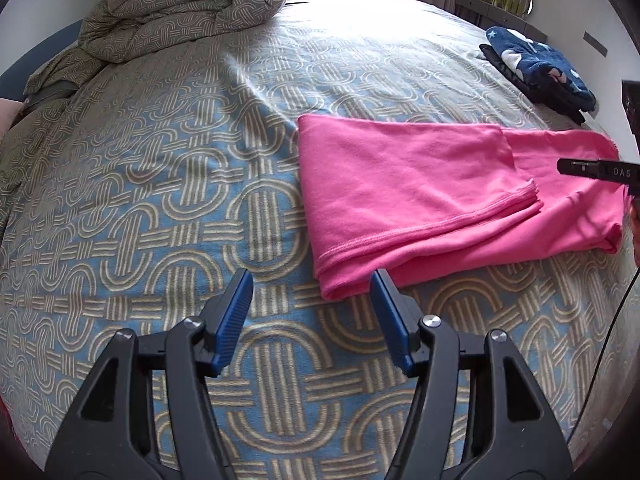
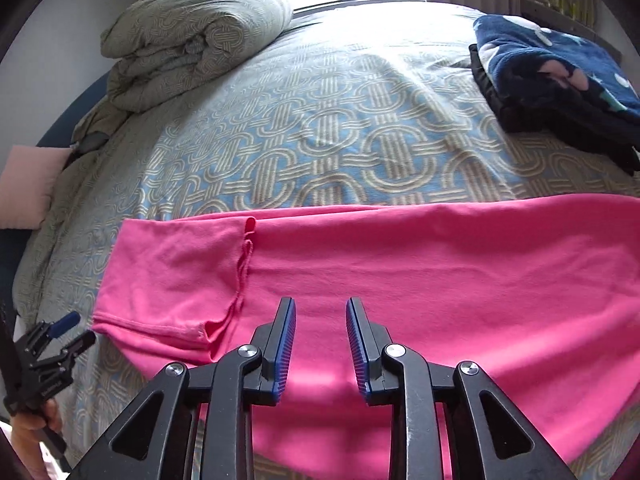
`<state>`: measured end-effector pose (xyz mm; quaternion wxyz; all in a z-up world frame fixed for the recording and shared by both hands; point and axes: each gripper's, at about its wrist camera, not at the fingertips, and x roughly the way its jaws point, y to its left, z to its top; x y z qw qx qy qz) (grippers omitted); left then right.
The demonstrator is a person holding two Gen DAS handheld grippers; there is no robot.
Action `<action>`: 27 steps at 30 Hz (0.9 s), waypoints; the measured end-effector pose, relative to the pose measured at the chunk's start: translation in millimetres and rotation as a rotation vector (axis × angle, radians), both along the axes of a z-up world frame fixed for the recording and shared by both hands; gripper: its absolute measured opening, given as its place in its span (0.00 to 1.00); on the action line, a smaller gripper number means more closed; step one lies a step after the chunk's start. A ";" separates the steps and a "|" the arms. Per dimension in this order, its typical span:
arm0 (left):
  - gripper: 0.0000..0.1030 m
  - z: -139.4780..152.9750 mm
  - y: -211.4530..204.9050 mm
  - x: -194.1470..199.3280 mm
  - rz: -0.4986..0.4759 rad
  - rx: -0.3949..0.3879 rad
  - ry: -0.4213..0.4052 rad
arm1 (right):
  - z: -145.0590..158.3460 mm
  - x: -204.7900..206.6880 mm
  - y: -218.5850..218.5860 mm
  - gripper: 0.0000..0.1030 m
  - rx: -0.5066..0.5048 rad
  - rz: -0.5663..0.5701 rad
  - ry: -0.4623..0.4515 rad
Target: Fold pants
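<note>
Pink pants (image 1: 420, 192) lie folded lengthwise on the patterned bedspread (image 1: 160, 200), with the leg ends doubled back over the middle. My left gripper (image 1: 312, 284) is open and empty above the bedspread, just off the fold's near left corner. In the right wrist view the pants (image 2: 400, 264) fill the foreground, the doubled-back hems on the left. My right gripper (image 2: 321, 306) hovers over their middle, jaws a narrow gap apart with nothing between them. Its finger (image 1: 592, 170) shows at the left wrist view's right edge; the left gripper (image 2: 68, 332) shows lower left in a hand.
A rolled duvet (image 1: 180, 12) lies at the bed's far left. A navy fleece stack (image 2: 552, 68) sits at the far right near the wall. A pink pillow (image 2: 28, 184) is off the left side. A thin cable (image 1: 612, 320) hangs at the right edge.
</note>
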<state>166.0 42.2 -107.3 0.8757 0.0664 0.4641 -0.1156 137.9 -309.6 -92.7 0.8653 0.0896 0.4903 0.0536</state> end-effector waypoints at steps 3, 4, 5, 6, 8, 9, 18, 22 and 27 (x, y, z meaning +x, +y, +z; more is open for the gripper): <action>0.61 11.4 -20.1 3.1 -0.034 -0.014 -0.018 | 2.4 -14.1 -8.4 0.26 -0.010 0.000 0.006; 0.61 14.3 -28.4 4.1 -0.049 -0.008 -0.026 | 2.6 -18.0 -11.7 0.26 -0.014 -0.006 0.007; 0.61 16.7 -37.6 5.2 -0.065 -0.003 -0.033 | 3.0 -22.2 -14.2 0.26 -0.017 -0.011 0.005; 0.61 18.5 -45.7 6.8 -0.078 -0.001 -0.037 | 4.1 -26.6 -18.5 0.26 -0.021 -0.021 0.001; 0.61 21.0 -63.1 9.9 -0.110 -0.004 -0.041 | 8.6 -35.7 -27.8 0.26 -0.028 -0.044 -0.014; 0.61 21.9 -71.4 10.7 -0.123 -0.005 -0.042 | 11.7 -41.1 -35.4 0.26 -0.024 -0.059 -0.024; 0.61 18.5 -150.1 16.6 -0.247 -0.023 -0.008 | 24.2 -92.4 -142.5 0.36 -0.029 -0.320 -0.065; 0.61 12.9 -181.4 11.9 -0.304 0.016 -0.005 | 22.5 -118.0 -183.2 0.38 -0.003 -0.425 -0.070; 0.61 -2.2 -208.7 15.8 -0.320 0.124 -0.019 | 16.5 -137.4 -208.8 0.38 0.039 -0.483 -0.076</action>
